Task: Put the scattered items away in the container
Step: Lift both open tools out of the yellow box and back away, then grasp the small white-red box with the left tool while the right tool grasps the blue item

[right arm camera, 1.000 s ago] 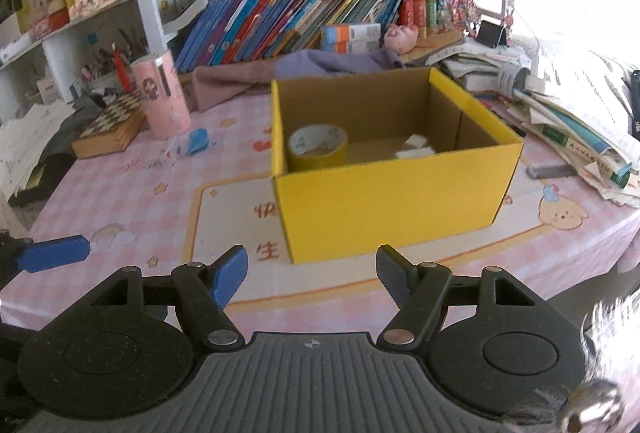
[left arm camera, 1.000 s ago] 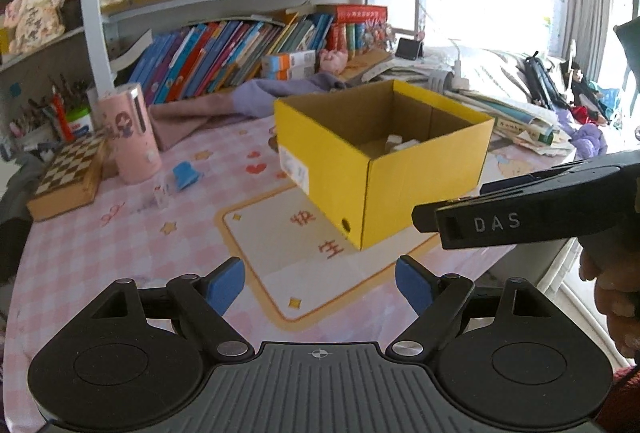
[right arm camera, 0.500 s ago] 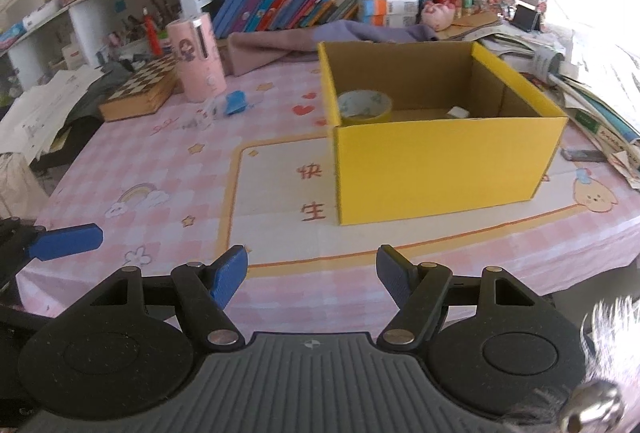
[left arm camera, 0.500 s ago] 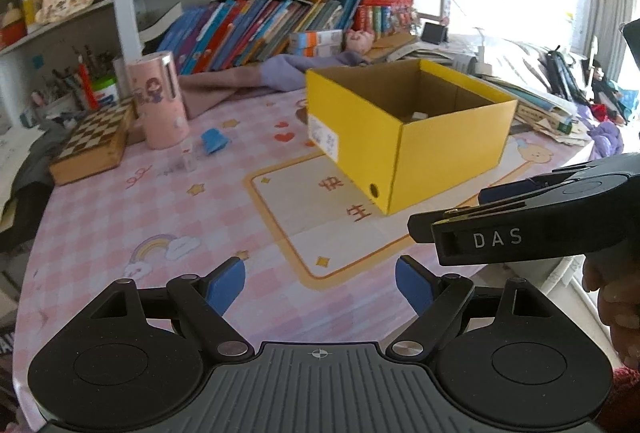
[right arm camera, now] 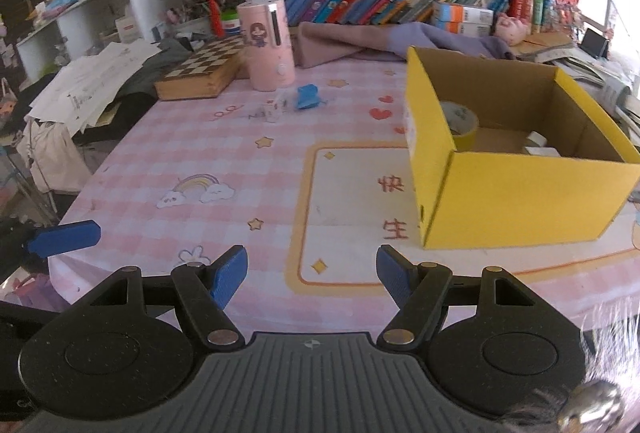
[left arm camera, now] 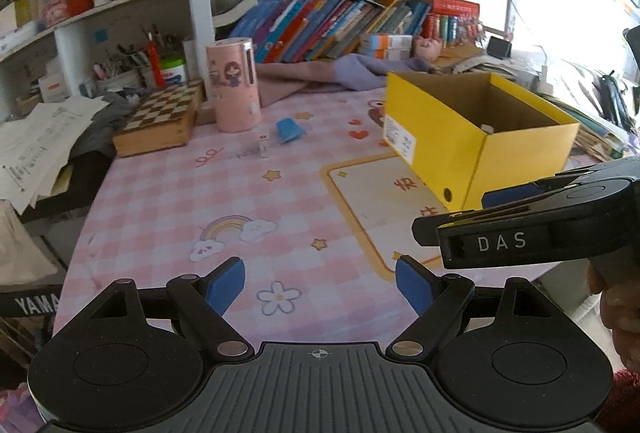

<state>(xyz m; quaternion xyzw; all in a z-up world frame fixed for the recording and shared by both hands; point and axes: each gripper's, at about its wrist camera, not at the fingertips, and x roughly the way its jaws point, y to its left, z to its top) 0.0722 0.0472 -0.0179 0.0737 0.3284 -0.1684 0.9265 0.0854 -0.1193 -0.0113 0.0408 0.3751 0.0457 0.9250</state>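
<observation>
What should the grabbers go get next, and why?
Probably the left gripper should reach forward to the blue thing near the pink cup. It and a small clear item beside it lie loose on the table, outside the yellow box, which already holds a tape roll. Both grippers are open and hold nothing.
</observation>
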